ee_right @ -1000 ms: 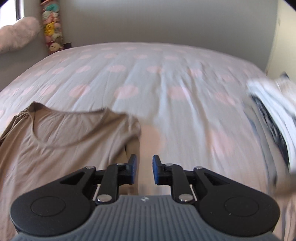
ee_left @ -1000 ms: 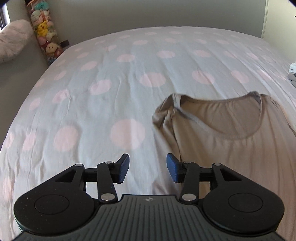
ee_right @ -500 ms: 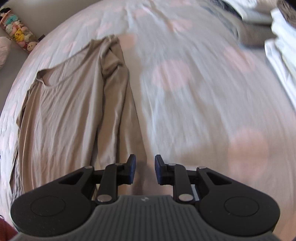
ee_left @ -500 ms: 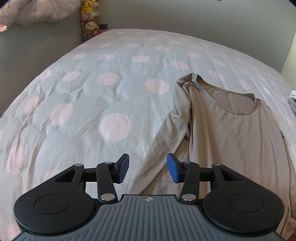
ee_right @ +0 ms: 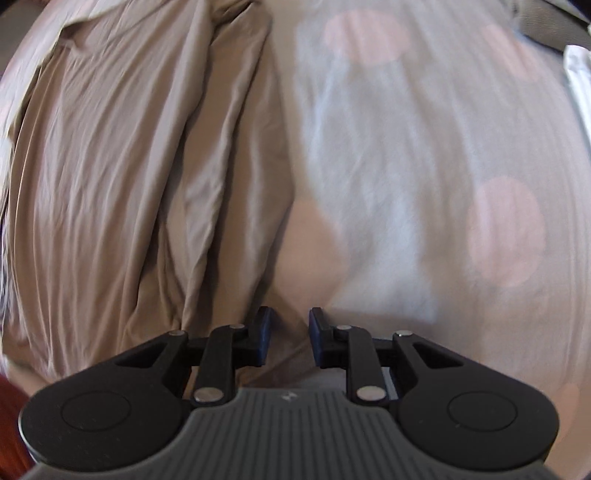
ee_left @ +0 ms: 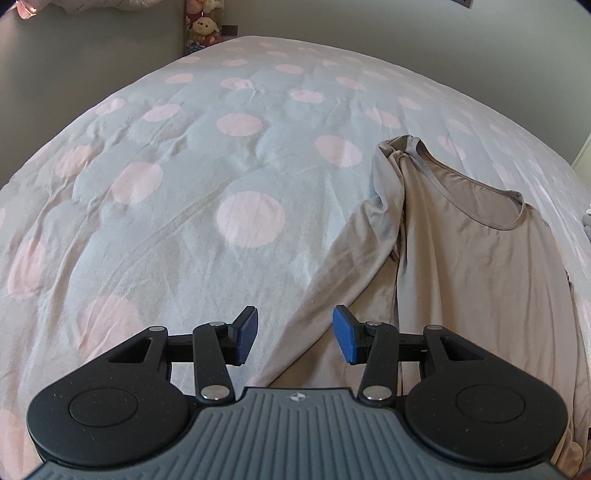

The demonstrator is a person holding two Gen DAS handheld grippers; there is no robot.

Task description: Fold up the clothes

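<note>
A beige long-sleeved shirt lies flat on the bed, neckline towards the far side. Its left sleeve runs down beside the body. My left gripper hovers open above that sleeve's lower part, with nothing between the blue pads. In the right wrist view the shirt fills the left half, wrinkled, with its right sleeve along the edge. My right gripper points straight down over the sleeve's outer edge. Its jaws are opening slightly and stand a narrow gap apart. The pads are not pressing on the fabric.
The bed cover is pale blue-grey with pink dots and stretches wide to the left of the shirt. Plush toys stand by the far wall. White folded clothes lie at the right edge of the bed.
Both grippers drew back from the collar end towards the sleeves. The left one rolled and now sits over the left sleeve. The right one tipped downward, came closer to the fabric, and its jaws widened a little.
</note>
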